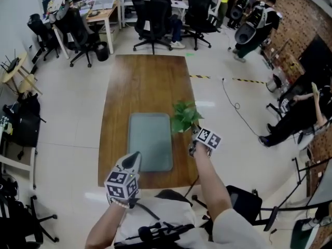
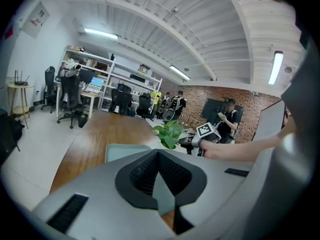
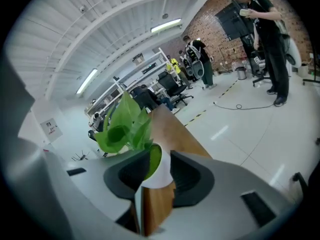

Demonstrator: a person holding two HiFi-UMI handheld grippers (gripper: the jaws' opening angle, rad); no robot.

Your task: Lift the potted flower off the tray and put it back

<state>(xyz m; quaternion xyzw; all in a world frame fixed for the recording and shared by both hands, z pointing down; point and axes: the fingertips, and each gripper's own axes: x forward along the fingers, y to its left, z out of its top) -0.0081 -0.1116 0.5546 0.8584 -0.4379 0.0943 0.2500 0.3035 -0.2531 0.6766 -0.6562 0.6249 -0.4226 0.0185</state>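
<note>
The potted flower (image 1: 184, 117), green leaves in a white pot (image 3: 163, 173), is off the grey-green tray (image 1: 150, 139), just past its far right corner over the bare wood. My right gripper (image 1: 195, 138) reaches in from the near right. Its jaws hold the pot between them, one pad on each side (image 3: 160, 160). The leaves hide the pot in the head view, so I cannot tell whether it rests on the table. My left gripper (image 1: 134, 157) hovers at the tray's near left corner with its tips together and nothing in them (image 2: 159, 154). The plant (image 2: 169, 134) shows ahead to its right.
The long wooden table (image 1: 140, 82) runs away from me; its right edge lies close beside the plant. Office chairs (image 1: 153, 19) and desks stand beyond the far end. People stand and sit at the right (image 1: 257, 27). A cable (image 1: 233, 100) trails across the floor.
</note>
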